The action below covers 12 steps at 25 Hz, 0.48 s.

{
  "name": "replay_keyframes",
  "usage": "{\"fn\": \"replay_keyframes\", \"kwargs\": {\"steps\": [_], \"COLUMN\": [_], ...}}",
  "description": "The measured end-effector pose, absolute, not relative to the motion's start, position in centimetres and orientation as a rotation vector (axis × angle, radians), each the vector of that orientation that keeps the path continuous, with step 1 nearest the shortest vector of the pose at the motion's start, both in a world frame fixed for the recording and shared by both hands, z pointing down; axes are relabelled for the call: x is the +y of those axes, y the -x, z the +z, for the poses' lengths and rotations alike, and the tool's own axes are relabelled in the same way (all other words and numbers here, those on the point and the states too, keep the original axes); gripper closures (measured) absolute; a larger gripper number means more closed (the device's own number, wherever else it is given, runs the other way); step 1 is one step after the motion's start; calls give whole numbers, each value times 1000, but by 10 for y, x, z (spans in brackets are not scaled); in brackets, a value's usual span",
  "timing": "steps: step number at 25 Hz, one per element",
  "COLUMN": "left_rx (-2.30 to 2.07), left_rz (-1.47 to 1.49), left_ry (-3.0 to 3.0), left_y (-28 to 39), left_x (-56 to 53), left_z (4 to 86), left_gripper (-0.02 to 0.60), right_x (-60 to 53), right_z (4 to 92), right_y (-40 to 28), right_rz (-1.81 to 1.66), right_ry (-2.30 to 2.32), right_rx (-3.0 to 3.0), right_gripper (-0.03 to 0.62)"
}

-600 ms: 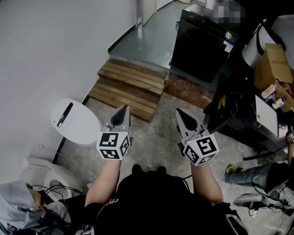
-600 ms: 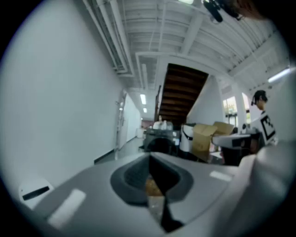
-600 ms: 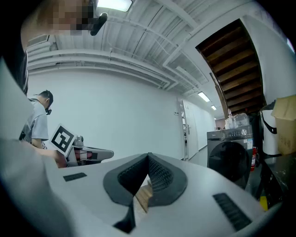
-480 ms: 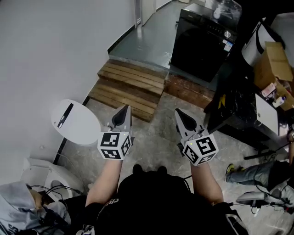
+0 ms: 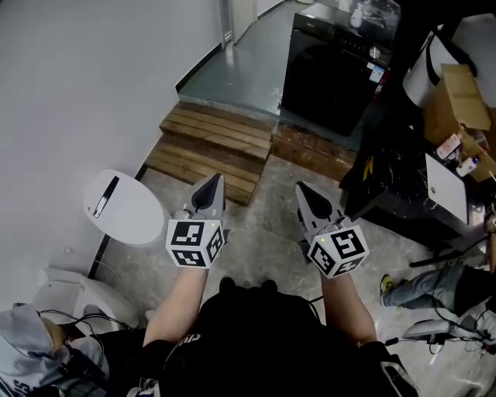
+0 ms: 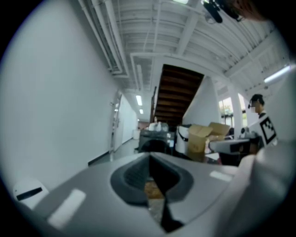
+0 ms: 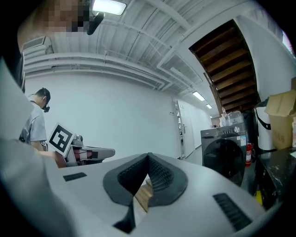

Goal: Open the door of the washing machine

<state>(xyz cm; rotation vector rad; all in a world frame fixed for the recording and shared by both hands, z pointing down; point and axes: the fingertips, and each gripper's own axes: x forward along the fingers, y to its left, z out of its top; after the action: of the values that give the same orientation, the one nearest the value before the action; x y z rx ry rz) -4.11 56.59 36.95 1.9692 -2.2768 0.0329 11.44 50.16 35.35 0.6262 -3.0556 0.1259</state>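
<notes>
Both jaw pairs together, empty: left gripper [image 5: 214, 183], right gripper [image 5: 304, 191]; wooden steps [image 5: 213, 147] between them and washing machine [image 5: 329, 77].

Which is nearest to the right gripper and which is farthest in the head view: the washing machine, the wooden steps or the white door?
1. Wooden steps: on the floor just ahead of the right gripper, to its left.
2. Washing machine: farther ahead, up on the raised floor beyond the steps.
3. White door: farthest, past the washing machine, at the far left.
</notes>
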Motion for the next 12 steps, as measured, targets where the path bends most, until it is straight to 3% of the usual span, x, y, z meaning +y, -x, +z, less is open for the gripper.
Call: {"fn": "replay_keyframes", "kwargs": {"steps": [12], "left_rx": [-2197], "left_rz": [-3], "left_ry": [-2049], "left_y": [2], "left_x": [525], "left_z": [373], "left_gripper": [574], "right_x": [471], "right_z": [371], "right_y": [-154], "right_rz": [240], "right_ry": [-657], "right_rx": [-3023], "right_gripper": [599]}}
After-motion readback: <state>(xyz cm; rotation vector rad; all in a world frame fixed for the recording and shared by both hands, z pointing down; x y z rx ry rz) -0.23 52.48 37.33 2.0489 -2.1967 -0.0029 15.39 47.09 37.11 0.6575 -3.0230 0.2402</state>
